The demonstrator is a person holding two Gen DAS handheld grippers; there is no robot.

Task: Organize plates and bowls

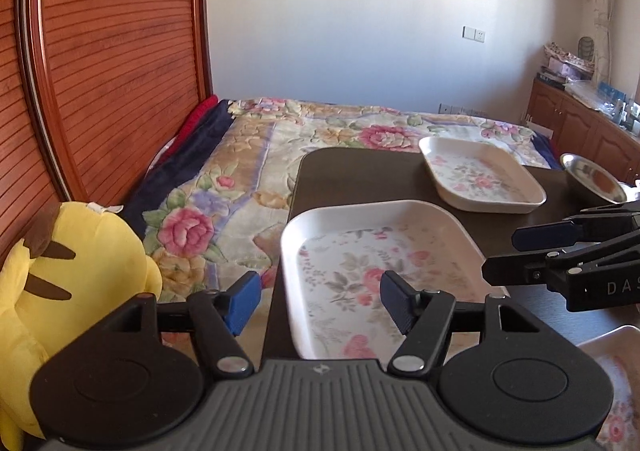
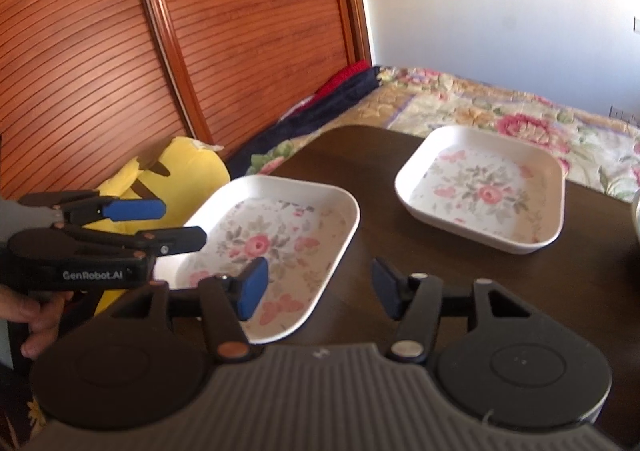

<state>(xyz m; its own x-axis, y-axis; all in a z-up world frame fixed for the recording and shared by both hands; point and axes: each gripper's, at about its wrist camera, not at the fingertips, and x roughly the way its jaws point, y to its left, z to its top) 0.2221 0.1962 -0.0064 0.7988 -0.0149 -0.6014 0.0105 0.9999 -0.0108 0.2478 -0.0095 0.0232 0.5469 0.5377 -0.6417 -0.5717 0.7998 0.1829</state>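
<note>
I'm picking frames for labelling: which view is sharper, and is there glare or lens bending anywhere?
Left wrist view: crisp; the near floral dish shows clear print, while sunlight washes out the far dish and glints on the metal bowl. Right wrist view: softer, the near dish's pattern smeared, the window side blown out. Both: fisheye bows the slatted wooden headboard.

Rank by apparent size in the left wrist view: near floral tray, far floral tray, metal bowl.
1. Near floral tray, though nearness inflates it.
2. Far floral tray.
3. Metal bowl, partly cut off by the right gripper.
</note>
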